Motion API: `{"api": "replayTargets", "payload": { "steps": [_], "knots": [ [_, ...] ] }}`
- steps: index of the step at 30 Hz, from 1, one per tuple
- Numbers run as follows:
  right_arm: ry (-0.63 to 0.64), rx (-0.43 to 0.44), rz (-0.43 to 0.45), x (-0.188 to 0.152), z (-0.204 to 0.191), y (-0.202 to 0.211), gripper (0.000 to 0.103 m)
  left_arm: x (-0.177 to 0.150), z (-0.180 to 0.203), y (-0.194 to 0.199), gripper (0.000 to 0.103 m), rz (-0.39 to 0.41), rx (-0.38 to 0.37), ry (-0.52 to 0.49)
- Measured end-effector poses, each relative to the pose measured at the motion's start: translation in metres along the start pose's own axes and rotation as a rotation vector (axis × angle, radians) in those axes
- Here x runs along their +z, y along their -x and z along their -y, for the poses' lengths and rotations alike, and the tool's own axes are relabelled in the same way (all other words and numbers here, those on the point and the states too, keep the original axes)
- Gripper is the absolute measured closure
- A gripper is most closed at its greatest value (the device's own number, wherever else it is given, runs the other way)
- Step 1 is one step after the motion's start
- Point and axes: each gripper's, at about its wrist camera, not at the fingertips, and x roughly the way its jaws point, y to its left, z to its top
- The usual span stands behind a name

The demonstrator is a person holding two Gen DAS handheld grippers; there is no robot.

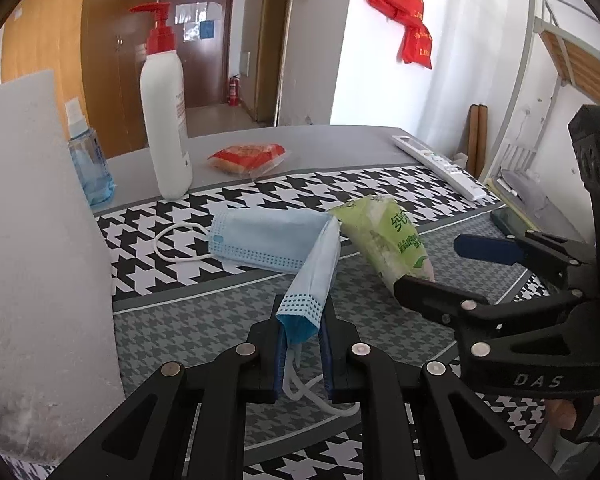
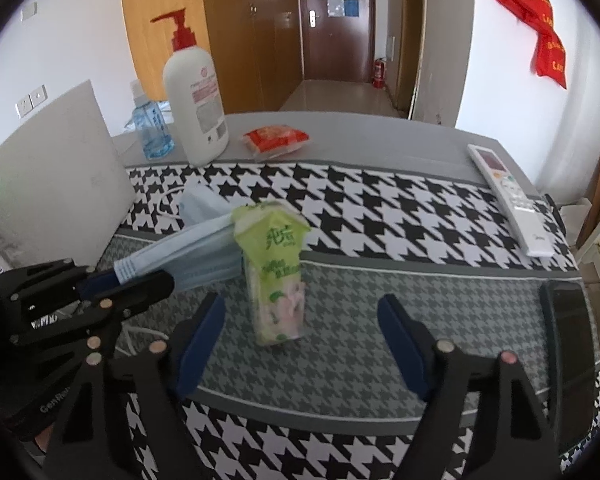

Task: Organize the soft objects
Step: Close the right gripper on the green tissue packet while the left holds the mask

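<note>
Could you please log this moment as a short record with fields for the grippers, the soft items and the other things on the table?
left gripper: shut on the blue face mask, pinching one end
right gripper: open, jaws either side of the green tissue pack, not touching it
mask: folded, far end lying on the houndstooth cloth
tissue pack: beside the mask
other items: white pump bottle, blue spray bottle, red snack packet, remote control, white foam block

The left gripper [image 1: 302, 322] pinches one end of the blue face mask [image 1: 276, 246], folded beside the green tissue pack [image 1: 384, 240]; the right gripper [image 1: 440, 266], spread, straddles that pack's near end.
</note>
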Motion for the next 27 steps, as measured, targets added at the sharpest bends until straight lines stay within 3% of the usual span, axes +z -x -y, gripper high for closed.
{"api": "replayTargets", "payload": {
  "steps": [11, 17, 20, 21, 24, 27],
  "knots": [
    [0.009, -0.005, -0.035, 0.007, -0.004, -0.013, 0.030, 0.000, -0.001, 0.000, 0.088, 0.000, 0.001, 0.004],
    [0.012, 0.007, -0.057, 0.008, -0.009, -0.024, 0.048, -0.001, -0.002, -0.001, 0.088, -0.007, 0.001, 0.010],
    [0.019, -0.004, -0.063, 0.007, -0.009, -0.027, 0.051, -0.001, -0.001, -0.002, 0.089, -0.012, -0.003, -0.001],
    [0.019, -0.004, -0.066, 0.006, -0.009, -0.027, 0.060, -0.001, -0.001, -0.002, 0.090, -0.012, -0.004, 0.000],
    [0.009, 0.001, -0.075, 0.006, -0.008, -0.029, 0.073, -0.001, -0.001, -0.002, 0.091, -0.012, -0.006, 0.003],
    [-0.009, 0.000, -0.072, 0.005, -0.004, -0.027, 0.075, -0.001, -0.001, -0.001, 0.094, -0.004, -0.012, 0.004]
  ]
}}
